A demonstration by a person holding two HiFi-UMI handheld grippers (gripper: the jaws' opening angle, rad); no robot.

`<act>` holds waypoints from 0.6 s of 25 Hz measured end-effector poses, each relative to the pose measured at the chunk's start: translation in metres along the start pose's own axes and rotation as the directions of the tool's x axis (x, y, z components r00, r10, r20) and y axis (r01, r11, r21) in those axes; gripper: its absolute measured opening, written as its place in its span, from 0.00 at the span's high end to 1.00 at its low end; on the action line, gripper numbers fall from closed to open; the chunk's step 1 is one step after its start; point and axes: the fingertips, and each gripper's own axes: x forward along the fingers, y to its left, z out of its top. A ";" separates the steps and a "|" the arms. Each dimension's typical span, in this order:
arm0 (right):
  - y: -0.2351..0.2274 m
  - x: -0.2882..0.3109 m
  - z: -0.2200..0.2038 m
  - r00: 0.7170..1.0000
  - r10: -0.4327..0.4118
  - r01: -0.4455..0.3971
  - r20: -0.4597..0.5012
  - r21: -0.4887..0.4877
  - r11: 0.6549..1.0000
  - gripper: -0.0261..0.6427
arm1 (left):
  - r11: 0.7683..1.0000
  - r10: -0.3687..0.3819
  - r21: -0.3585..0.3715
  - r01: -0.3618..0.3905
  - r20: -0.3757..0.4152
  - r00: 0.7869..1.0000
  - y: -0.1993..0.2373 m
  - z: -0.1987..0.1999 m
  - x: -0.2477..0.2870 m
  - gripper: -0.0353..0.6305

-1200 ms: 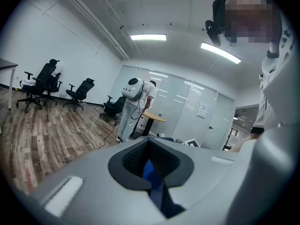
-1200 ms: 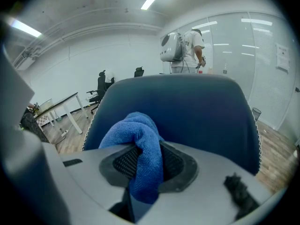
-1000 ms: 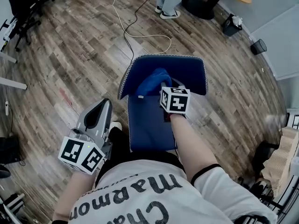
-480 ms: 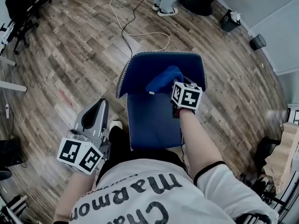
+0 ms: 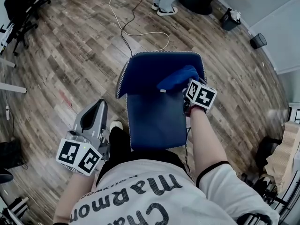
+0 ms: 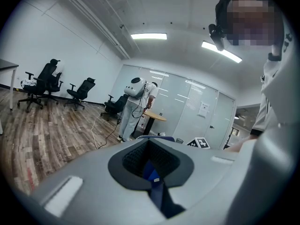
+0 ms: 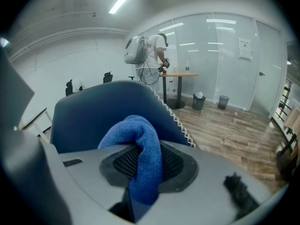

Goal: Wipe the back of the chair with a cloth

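The right tongs point(image 5: 188, 84) pinch a fold of the blue cloth point(image 5: 177, 77), pressing it on the inner face of the backrest point(image 5: 145, 69) of the chair point(image 5: 154, 121), close to its right edge. The left tongs point(image 5: 93, 117) hang pressed together and empty (well apart from the chair). A stroke further right could slip off that edge. Hard drag might tug the cloth free or shift the unsteadied chair.

The chair point(image 5: 154, 121) below its back is hidden by the person's torso point(image 5: 140, 196).
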 end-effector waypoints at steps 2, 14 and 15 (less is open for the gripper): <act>-0.009 -0.003 0.001 1.000 -0.015 0.015 0.003 -0.001 1.000 0.80 | 1.000 -0.002 0.001 0.002 0.000 1.000 -0.001 0.001 0.001 0.93; -0.037 -0.014 0.004 0.998 -0.066 0.065 0.017 0.048 0.997 0.80 | 1.000 -0.007 0.001 0.007 0.000 1.000 -0.003 0.002 0.001 0.93; -0.038 -0.015 0.004 0.997 -0.068 0.067 0.018 0.051 0.996 0.80 | 1.000 -0.007 0.001 0.007 0.002 1.000 -0.004 0.002 0.000 0.93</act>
